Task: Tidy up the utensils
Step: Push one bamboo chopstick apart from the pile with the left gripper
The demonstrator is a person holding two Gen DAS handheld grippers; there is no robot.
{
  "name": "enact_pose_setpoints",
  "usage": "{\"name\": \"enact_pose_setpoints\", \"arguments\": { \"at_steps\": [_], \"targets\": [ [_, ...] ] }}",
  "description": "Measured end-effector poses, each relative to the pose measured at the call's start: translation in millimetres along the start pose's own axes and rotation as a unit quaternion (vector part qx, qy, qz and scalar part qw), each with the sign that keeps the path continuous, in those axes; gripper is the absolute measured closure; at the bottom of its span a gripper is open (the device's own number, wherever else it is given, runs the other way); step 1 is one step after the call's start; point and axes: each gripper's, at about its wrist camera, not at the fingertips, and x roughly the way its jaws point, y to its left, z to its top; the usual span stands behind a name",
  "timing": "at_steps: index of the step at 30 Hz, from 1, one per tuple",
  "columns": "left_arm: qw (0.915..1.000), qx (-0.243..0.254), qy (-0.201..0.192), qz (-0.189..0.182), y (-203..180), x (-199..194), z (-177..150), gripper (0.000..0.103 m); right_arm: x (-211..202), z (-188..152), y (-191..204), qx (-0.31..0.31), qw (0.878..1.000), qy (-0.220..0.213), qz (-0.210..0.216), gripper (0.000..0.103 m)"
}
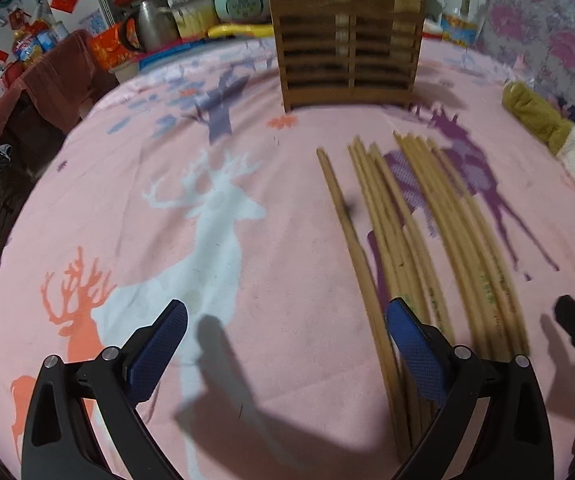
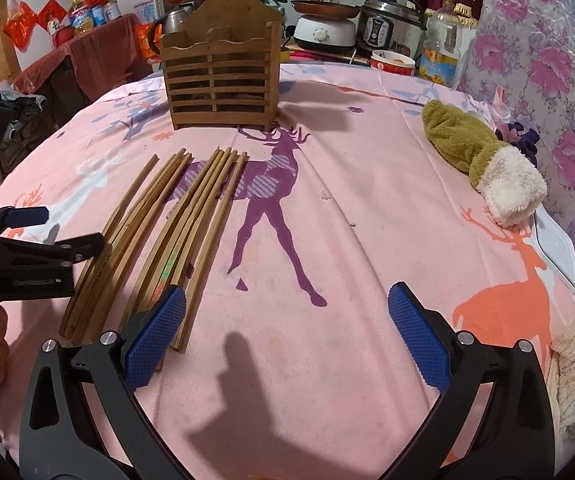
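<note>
The left gripper (image 1: 287, 344) is hovering with its blue fingers (image 1: 159, 350) spread wide, gripping nothing. A row of wooden chopsticks (image 1: 419, 224) is lying on the pink deer-print cloth (image 1: 247, 280), running away from the right-hand finger, whose pad is sitting over their near ends; whether it is touching them I cannot tell. Straight beyond the fingers, a slatted wooden holder (image 1: 347, 40) is standing upright, well apart from the chopsticks' far tips.

The right gripper (image 2: 287, 332) is likewise gaping wide and holding nothing. The chopsticks (image 2: 167, 236) are lying beside and partly under its left-hand finger (image 2: 155, 340), with bare cloth (image 2: 327, 240) between the two pads. The holder (image 2: 219, 72) is standing ahead and to the left. A stuffed sock-like toy (image 2: 483, 160) is resting far off beyond the right-hand finger.
</note>
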Motion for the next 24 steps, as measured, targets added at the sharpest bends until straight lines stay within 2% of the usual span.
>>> {"name": "enact_pose_setpoints", "arguments": {
  "at_steps": [4, 6, 7, 8, 9, 12, 15, 18, 21, 24],
  "targets": [
    [0.9996, -0.02, 0.013, -0.018, 10.7, 7.0, 4.1, 0.004, -0.7, 0.0, -1.2, -0.004, 1.0, -0.004, -0.01, 0.006],
    [0.999, -0.042, 0.011, 0.005, 24.2, 8.5, 7.4, 0.004, -2.5, 0.5, -3.4, -0.001, 1.0, -0.01, -0.015, 0.006],
    [0.9978, -0.053, 0.006, 0.039, 32.7, 9.9, 9.4, 0.004, -4.0, 1.1, -5.3, 0.004, 1.0, -0.013, -0.016, 0.006],
    [0.9968, -0.058, 0.005, 0.056, 38.1, 11.5, 10.8, 0.004, -4.1, 1.1, -7.4, 0.007, 1.0, -0.016, -0.018, 0.006],
    [0.9962, -0.063, 0.005, 0.061, 43.3, 12.7, 12.0, 0.004, -5.0, 1.5, -8.9, 0.01, 1.0, -0.019, -0.018, 0.006],
    [0.9948, -0.092, 0.016, 0.04, 55.9, 16.2, 12.0, 0.004, -8.3, 2.4, -13.2, 0.022, 0.999, -0.029, -0.009, 0.006],
    [0.9954, -0.083, 0.012, 0.046, 52.5, 13.9, 9.1, 0.004, -8.8, 1.6, -13.7, 0.025, 0.999, -0.033, 0.014, 0.006],
    [0.9956, -0.061, -0.001, 0.071, 41.3, 9.9, 6.5, 0.004, -8.1, 1.0, -8.6, 0.013, 0.999, -0.03, 0.031, 0.007],
    [0.9952, -0.054, -0.008, 0.082, 39.0, 8.8, 6.4, 0.004, -4.8, -0.5, 0.7, -0.012, 0.999, -0.022, 0.027, 0.011],
    [0.9952, -0.073, -0.011, 0.065, 45.1, 9.8, 4.6, 0.004, 2.1, -3.5, 8.2, -0.034, 0.999, -0.009, 0.006, 0.011]
  ]
}}
